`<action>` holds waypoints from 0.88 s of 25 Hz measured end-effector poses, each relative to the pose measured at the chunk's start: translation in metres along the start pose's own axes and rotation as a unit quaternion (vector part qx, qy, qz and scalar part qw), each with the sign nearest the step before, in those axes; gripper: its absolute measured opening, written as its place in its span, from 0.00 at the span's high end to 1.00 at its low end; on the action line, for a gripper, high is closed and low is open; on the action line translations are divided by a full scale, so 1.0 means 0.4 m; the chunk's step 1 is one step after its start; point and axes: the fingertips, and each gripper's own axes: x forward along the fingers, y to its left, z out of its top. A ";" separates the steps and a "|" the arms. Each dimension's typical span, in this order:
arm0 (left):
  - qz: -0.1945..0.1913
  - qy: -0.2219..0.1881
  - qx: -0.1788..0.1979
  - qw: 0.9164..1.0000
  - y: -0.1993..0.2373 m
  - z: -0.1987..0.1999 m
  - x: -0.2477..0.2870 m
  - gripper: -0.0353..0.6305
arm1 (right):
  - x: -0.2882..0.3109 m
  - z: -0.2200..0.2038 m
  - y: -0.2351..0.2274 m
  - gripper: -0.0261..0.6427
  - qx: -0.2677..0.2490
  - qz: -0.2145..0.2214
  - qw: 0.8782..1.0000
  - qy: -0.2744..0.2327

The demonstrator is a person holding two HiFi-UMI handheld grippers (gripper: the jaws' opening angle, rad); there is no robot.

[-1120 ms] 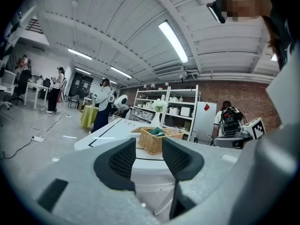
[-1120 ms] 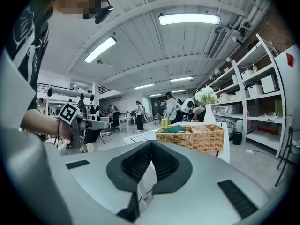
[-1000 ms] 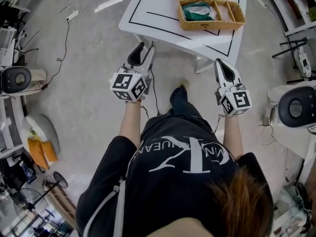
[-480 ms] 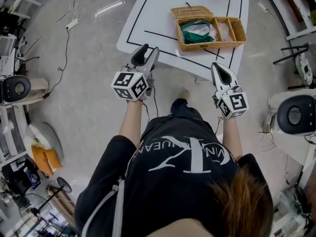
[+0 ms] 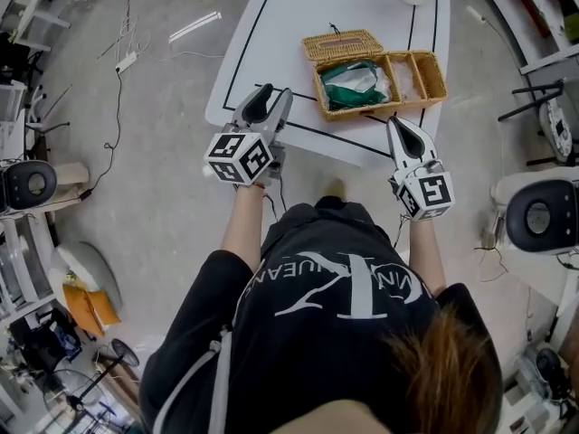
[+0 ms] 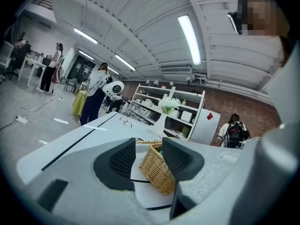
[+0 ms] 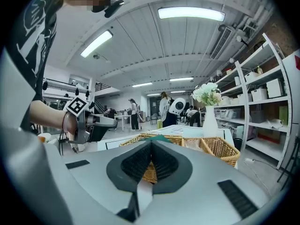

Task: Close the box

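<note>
1. The white table [image 5: 289, 25] and the wicker box [image 5: 380, 109] sit lower in the head view than a second ago, now just above both grippers. The person has walked up to the table.
2. The box stands near the table's front edge, at upper centre-right of the head view. Its lid [image 5: 341, 43] is thrown back at the upper left, and a green cloth [image 5: 351, 81] lies in the left compartment.
3. The left gripper [image 5: 269, 98] is over the table's near edge, its jaws spread and grasping nothing. The box corner shows beyond the gap, not touching.
4. The right gripper [image 5: 400, 129], at the box's lower right, has its jaws pressed together on nothing.
5. The approach looks nearly finished, but closing has not begun and the lid must be swung over.
</note>
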 end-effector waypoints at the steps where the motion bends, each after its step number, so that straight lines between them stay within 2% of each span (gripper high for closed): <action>1: -0.003 -0.003 -0.015 1.000 0.003 0.000 0.010 0.69 | 0.005 0.005 -0.006 0.96 -0.002 -0.002 1.000 -0.001; 7: -0.029 0.019 -0.093 0.995 0.002 -0.031 0.083 0.69 | 0.026 0.002 -0.023 0.96 -0.003 -0.014 1.000 0.006; 11: -0.041 0.022 -0.154 0.987 0.023 -0.024 0.133 0.69 | 0.034 -0.008 -0.028 0.96 0.002 -0.027 1.000 0.016; 15: -0.053 0.041 -0.190 0.980 0.039 -0.020 0.179 0.69 | 0.047 -0.020 -0.026 0.96 0.017 -0.045 0.998 0.026; 19: -0.068 0.058 -0.256 0.962 0.064 -0.032 0.227 0.67 | 0.066 -0.018 -0.024 0.96 0.029 -0.062 0.997 0.027; 22: -0.082 0.067 -0.317 0.943 0.080 -0.043 0.263 0.65 | 0.077 -0.030 -0.021 0.96 0.035 -0.073 0.996 0.030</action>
